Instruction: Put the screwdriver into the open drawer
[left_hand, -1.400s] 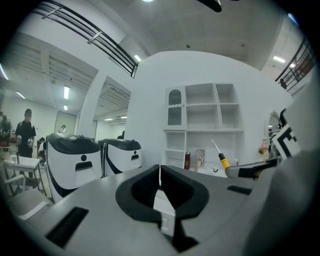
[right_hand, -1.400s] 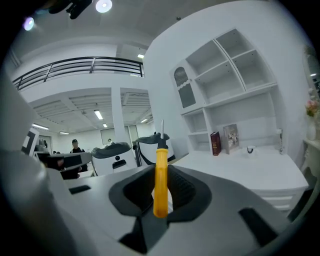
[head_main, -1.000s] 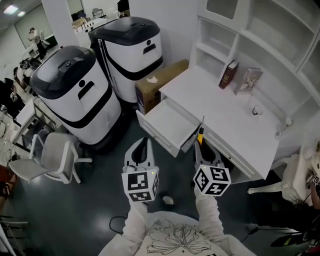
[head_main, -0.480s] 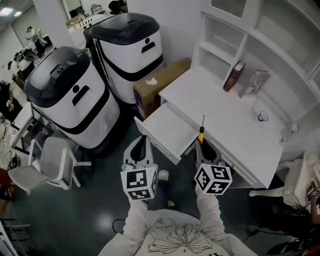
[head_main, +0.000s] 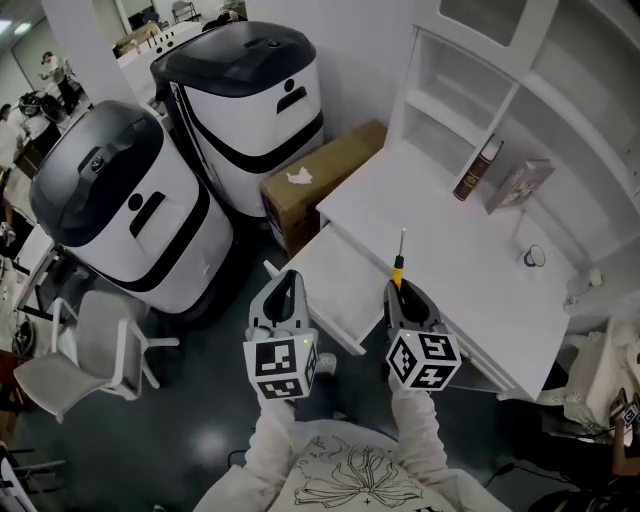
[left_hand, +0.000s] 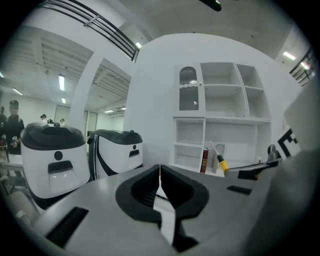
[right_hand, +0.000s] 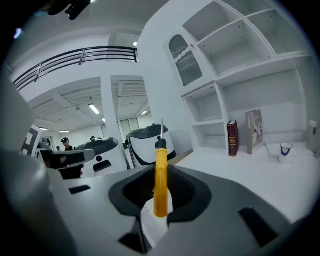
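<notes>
A screwdriver (head_main: 399, 262) with a yellow handle and a thin metal shaft sticks forward out of my right gripper (head_main: 405, 296), whose jaws are shut on the handle. In the right gripper view the handle (right_hand: 160, 172) stands upright between the pads, tip pointing away. The tip hangs over the white desk's (head_main: 470, 290) front edge, just right of the open white drawer (head_main: 332, 262). My left gripper (head_main: 285, 292) hovers over the drawer's near left corner. Its jaws (left_hand: 160, 176) are shut with nothing between them. The screwdriver (left_hand: 220, 161) also shows at the right of the left gripper view.
Two large white-and-black machines (head_main: 110, 205) (head_main: 250, 95) stand left of the desk, a cardboard box (head_main: 318, 178) between them and it. On the desk are a dark red book (head_main: 477, 168), a second book (head_main: 520, 185) and a small cup (head_main: 535, 257). An office chair (head_main: 95, 345) is at lower left.
Both grippers have moved forward toward the desk together, and the drawer now lies right under them. The screwdriver stays gripped in the right one.
</notes>
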